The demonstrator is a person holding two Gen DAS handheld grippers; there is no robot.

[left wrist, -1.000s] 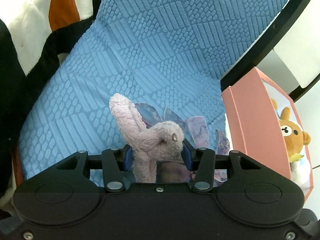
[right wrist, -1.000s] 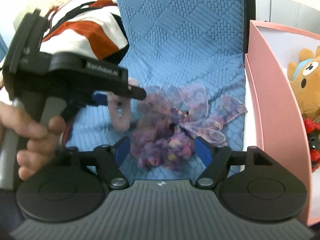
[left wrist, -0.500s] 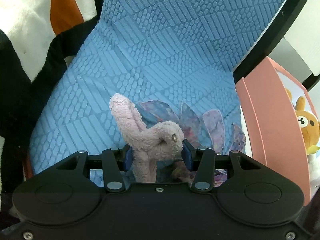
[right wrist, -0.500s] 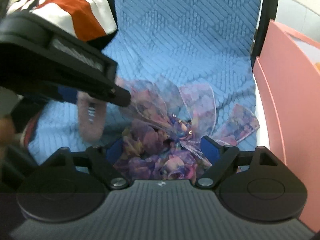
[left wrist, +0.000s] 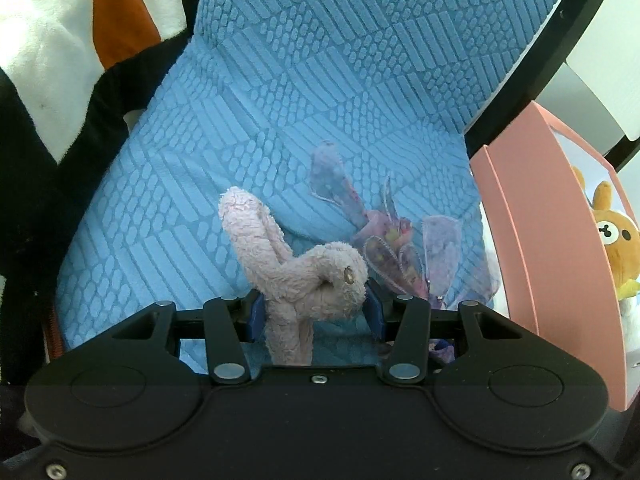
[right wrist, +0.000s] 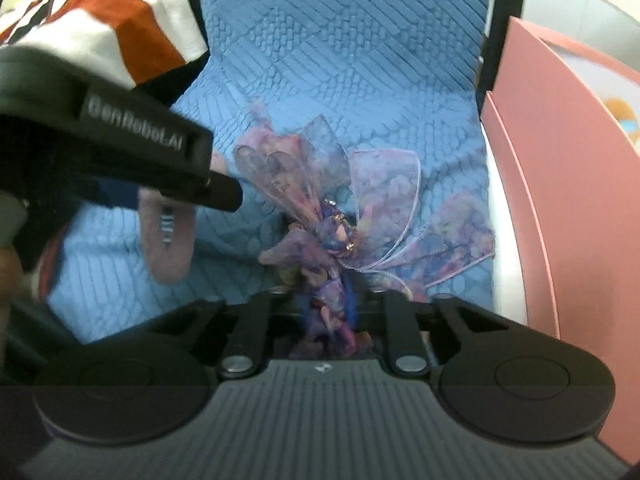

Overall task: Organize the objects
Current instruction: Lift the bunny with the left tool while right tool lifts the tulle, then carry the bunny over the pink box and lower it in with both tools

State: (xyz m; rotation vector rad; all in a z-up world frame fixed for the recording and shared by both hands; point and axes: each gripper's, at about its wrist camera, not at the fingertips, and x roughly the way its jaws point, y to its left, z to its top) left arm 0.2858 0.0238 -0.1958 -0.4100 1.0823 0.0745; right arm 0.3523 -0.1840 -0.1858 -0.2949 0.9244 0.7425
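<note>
The plush rabbit (left wrist: pixel 308 280) sits between the pads of the left hand-held gripper (left wrist: pixel 314 312) over the cushion (left wrist: pixel 360 80). Just to its right lies the ribbon bow (right wrist: pixel 340 216), its knot in the right hand-held gripper (right wrist: pixel 328 308). The striped blanket (left wrist: pixel 48 60) covers the cushion's left edge; the box (left wrist: pixel 552 248) stands beyond its right edge, a plush bear (left wrist: pixel 616 240) inside.
</note>
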